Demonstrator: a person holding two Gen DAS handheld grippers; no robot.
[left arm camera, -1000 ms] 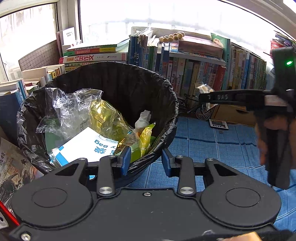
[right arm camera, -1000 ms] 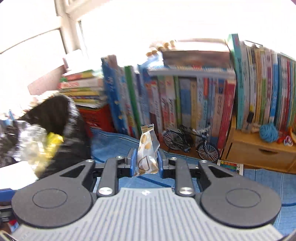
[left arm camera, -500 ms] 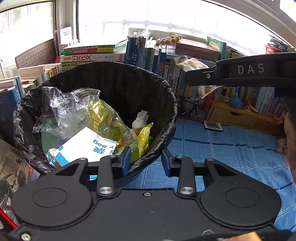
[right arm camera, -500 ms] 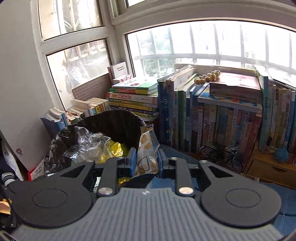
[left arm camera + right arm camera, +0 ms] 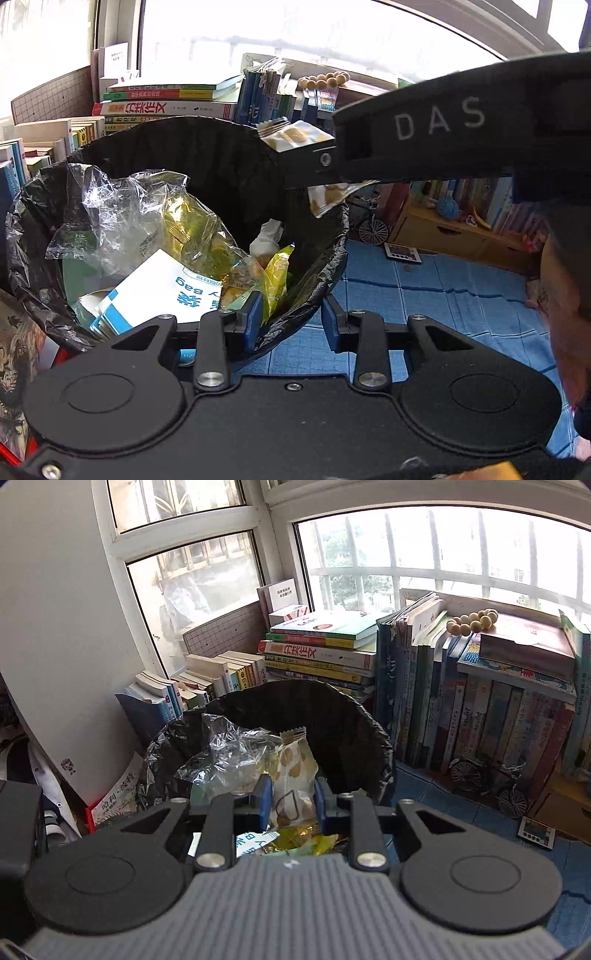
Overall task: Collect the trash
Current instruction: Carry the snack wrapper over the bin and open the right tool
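Since the earlier frame, the right gripper point(image 5: 291, 799) has been carried up and over the black-lined trash bin point(image 5: 314, 225), and the snack wrapper point(image 5: 293, 779) is clamped between its blue pads above the bin's opening. Seen from the left wrist, the wrapper point(image 5: 295, 136) sticks out either side of the right gripper's finger. Left gripper point(image 5: 290, 319) is held part-open at the bin's near rim, nothing gripped. Clear plastic point(image 5: 110, 206), yellow wrappers point(image 5: 199, 236) and a white-blue bag point(image 5: 162, 291) are already inside.
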